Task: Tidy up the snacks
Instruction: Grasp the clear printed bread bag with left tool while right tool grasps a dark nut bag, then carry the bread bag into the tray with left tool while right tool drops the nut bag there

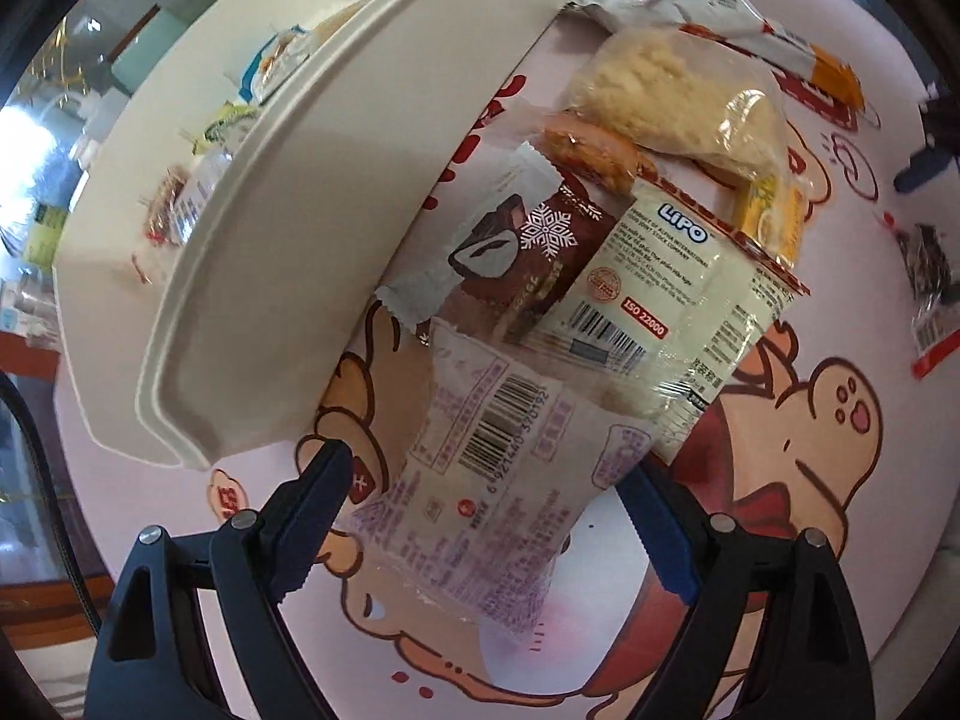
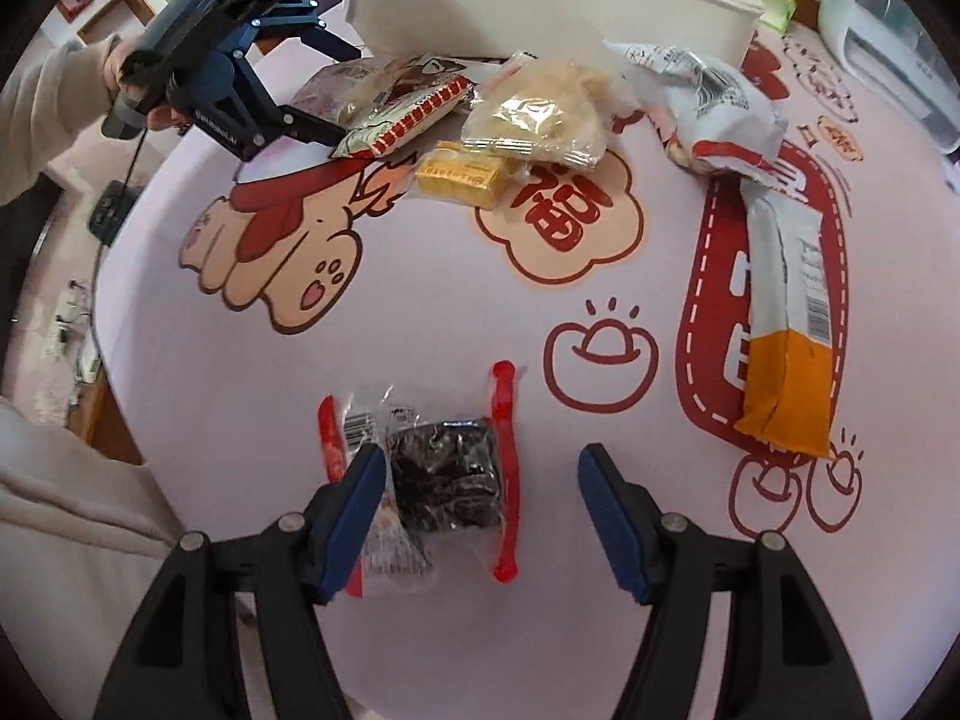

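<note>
Two grippers hang over a round table covered with a pale cartoon-print cloth (image 2: 420,312). The left gripper (image 1: 489,480) points steeply down at a heap of snack packets beside a white plastic bin (image 1: 336,198). Its jaws stand wide, one on each side of a pale purple-printed packet (image 1: 480,480) with a barcode; the pads do not press on it, so nothing is gripped. Above that packet lie a brown chocolate packet (image 1: 528,252) with a snowflake, a cream Lipo biscuit pack (image 1: 672,300), a clear bag of crumbly pale snack (image 1: 678,96) and a small yellow packet (image 1: 774,216). Several wrapped snacks already sit inside the bin, near its far wall.

From the right wrist view, the left gripper (image 2: 336,93) shows at the top left, held in a hand (image 2: 129,84) with a light sleeve, its tips at the edge of the same heap in front of the bin (image 2: 540,6).

The right gripper (image 2: 480,498) also points down — its jaws are partly open and hold nothing. A clear packet of dark cookies (image 2: 447,480) with red sealed ends lies on the cloth just inside its left finger, well short of the right one. A long white and orange packet (image 2: 792,324) lies apart on the right, and a crumpled white and red bag (image 2: 714,102) rests near the bin.
</note>
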A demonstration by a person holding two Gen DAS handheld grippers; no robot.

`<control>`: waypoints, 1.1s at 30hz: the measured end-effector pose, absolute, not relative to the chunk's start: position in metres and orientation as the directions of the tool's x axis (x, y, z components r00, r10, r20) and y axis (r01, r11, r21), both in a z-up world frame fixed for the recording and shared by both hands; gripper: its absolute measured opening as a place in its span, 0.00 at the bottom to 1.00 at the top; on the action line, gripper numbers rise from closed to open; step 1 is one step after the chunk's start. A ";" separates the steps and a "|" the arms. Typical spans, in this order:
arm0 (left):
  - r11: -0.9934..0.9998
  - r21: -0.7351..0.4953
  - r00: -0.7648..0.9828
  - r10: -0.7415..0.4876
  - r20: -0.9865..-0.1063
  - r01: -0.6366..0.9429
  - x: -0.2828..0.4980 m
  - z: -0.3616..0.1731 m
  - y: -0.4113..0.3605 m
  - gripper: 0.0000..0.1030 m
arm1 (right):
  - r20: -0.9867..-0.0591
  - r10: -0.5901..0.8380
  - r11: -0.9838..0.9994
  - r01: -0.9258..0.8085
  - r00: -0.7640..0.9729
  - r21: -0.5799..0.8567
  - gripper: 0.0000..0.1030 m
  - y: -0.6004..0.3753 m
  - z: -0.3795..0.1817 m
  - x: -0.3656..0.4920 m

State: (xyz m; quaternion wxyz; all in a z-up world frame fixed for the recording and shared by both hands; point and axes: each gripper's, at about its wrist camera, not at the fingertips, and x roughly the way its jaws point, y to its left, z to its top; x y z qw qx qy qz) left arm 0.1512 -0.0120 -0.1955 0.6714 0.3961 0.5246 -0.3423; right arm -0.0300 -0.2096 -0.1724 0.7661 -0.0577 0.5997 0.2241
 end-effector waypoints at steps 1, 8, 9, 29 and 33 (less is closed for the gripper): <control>0.459 0.159 0.203 -0.049 -0.978 0.874 0.154 -0.196 -0.011 0.86 | -0.949 0.251 0.895 -0.419 0.190 0.153 0.65 -0.206 -0.174 -0.030; 0.492 0.054 0.128 -0.117 -0.985 0.869 0.163 -0.198 0.010 0.57 | -0.952 0.156 0.873 -0.487 0.263 0.009 0.50 -0.168 -0.179 -0.054; 0.498 0.057 0.135 -0.121 -0.983 0.865 0.163 -0.198 0.012 0.54 | -0.952 0.164 0.876 -0.482 0.257 0.021 0.46 -0.165 -0.179 -0.054; 0.850 -0.055 0.304 -0.247 -0.920 0.524 0.087 -0.104 0.049 0.47 | -0.819 0.367 0.925 -0.270 0.442 0.269 0.40 -0.177 -0.096 -0.023; 0.877 -0.059 0.363 -0.257 -0.896 0.477 0.087 -0.069 0.045 0.47 | -0.784 0.372 0.924 -0.281 0.497 0.260 0.40 -0.170 -0.070 -0.012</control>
